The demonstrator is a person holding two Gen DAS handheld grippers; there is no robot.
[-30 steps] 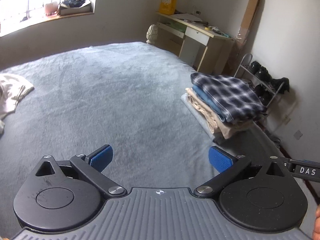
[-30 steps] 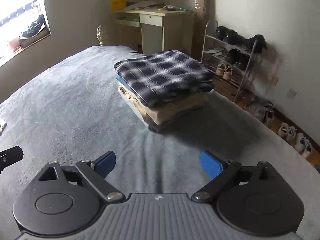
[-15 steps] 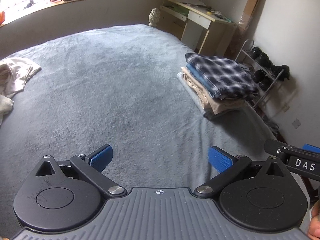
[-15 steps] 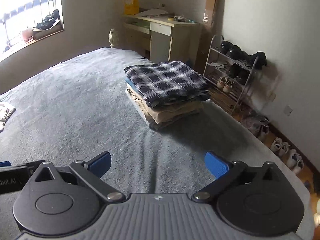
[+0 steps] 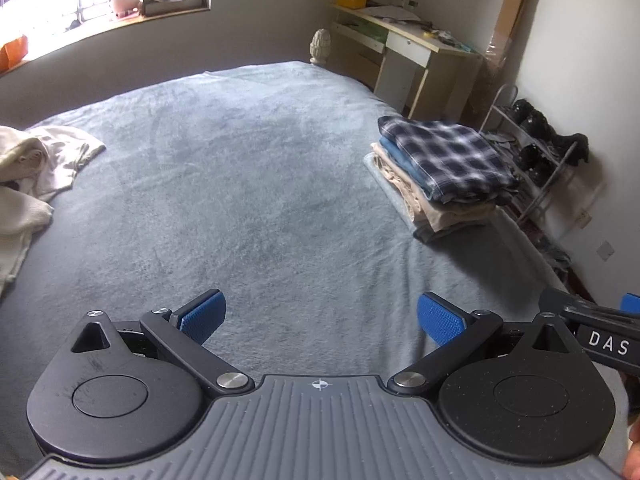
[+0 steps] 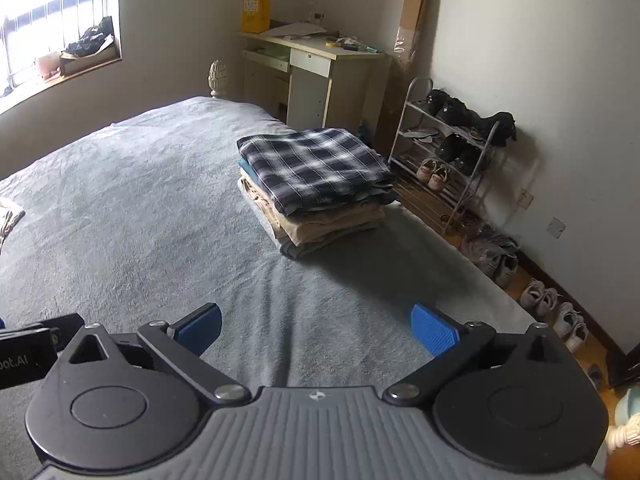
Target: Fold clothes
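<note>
The left gripper (image 5: 320,316), black with blue ribbed pads (image 5: 202,316), is hanging over the grey fleece bed cover (image 5: 248,168) with its jaws spread wide and nothing between them. The right gripper (image 6: 316,326), of the same kind, is also standing wide apart and empty above the cover. Part of the right gripper is showing at the right edge of the left wrist view.

Farther on, a stack of folded clothes (image 6: 316,188) is lying on the right side of the bed, with a dark blue and white checked shirt (image 6: 312,164) on top and beige pieces under it. At the left edge, loose cream-coloured clothes (image 5: 36,172) are lying unfolded on the cover. Beyond the bed, a pale wooden desk (image 6: 312,68) and a metal shoe rack (image 6: 448,148) are standing by the wall.
</note>
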